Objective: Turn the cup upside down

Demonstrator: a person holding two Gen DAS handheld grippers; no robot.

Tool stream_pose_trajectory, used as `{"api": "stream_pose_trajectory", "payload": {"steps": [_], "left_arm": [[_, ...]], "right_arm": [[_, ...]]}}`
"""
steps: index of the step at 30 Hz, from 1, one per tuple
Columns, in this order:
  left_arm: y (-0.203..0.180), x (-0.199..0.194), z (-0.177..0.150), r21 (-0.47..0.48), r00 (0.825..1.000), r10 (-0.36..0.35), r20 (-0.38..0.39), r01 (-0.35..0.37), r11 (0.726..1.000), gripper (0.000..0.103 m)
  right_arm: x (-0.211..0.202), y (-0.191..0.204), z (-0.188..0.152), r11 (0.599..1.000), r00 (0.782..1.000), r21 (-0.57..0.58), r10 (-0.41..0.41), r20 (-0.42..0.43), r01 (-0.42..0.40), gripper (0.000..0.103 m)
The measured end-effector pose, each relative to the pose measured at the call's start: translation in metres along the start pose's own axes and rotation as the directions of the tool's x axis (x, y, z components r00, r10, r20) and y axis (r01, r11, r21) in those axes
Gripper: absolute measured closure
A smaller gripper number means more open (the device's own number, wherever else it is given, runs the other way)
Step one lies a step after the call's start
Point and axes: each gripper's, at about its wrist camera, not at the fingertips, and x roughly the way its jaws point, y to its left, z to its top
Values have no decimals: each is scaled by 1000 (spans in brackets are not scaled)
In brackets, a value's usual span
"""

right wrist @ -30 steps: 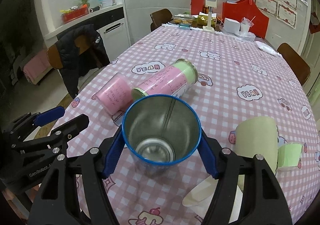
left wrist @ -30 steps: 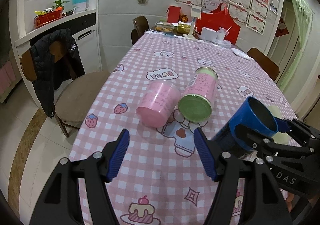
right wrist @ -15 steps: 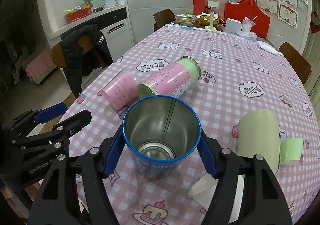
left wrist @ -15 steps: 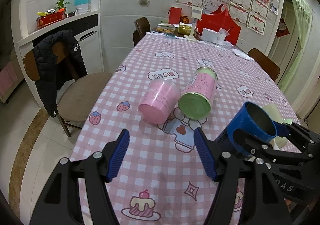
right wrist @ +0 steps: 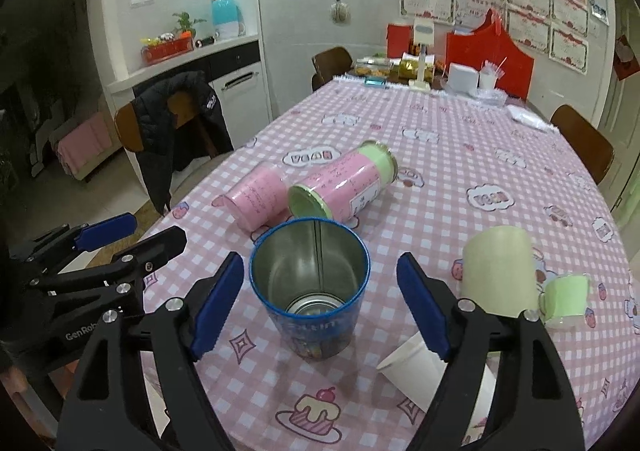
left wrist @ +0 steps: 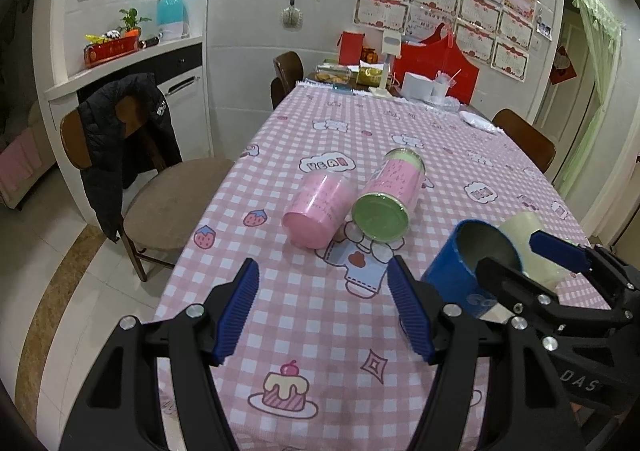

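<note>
The left gripper (left wrist: 322, 311) is hovering open over the checked tablecloth (left wrist: 320, 331). The right gripper (left wrist: 524, 255) is straddling the blue cup (left wrist: 460, 275), beside a pink cup (left wrist: 316, 211) and a green-ended can (left wrist: 388, 203), both lying down.

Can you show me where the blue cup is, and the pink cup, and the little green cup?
blue cup (right wrist: 310, 291): right wrist view, on its inside wall.
pink cup (left wrist: 316, 209): left wrist view, on its side.
little green cup (right wrist: 564, 299): right wrist view, on its side.

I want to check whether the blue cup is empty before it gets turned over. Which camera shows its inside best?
The right wrist view: it looks down into the blue cup, standing mouth up between the right gripper fingers, showing bare metal walls and bottom. The left wrist view catches the blue cup from the side, partly hidden by the right gripper's frame.
</note>
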Motion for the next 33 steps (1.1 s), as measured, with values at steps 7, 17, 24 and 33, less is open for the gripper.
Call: {"api": "stream_pose_trajectory", "payload": {"steps": [7,17,24,33], "left_arm": [[-9,-33,-9,5,998,-1,64,0,1000,34],[-27,-94,-32,36,982,19,187,-27,999,26],[-37,-140,-46,54,960,17,280,-33,998,26],[-50,-186,-60,93,919,7,394,-47,995,16]], "right_arm": [[-34,-4,-12,1000,997,10,-11,75,11,18],[-100,-4,-37,998,970,11,-56,237,55,10],[-143,0,-51,995,933,-4,-89,348,97,8],[-175,3,-67,992,890,-7,-110,441,126,8]]}}
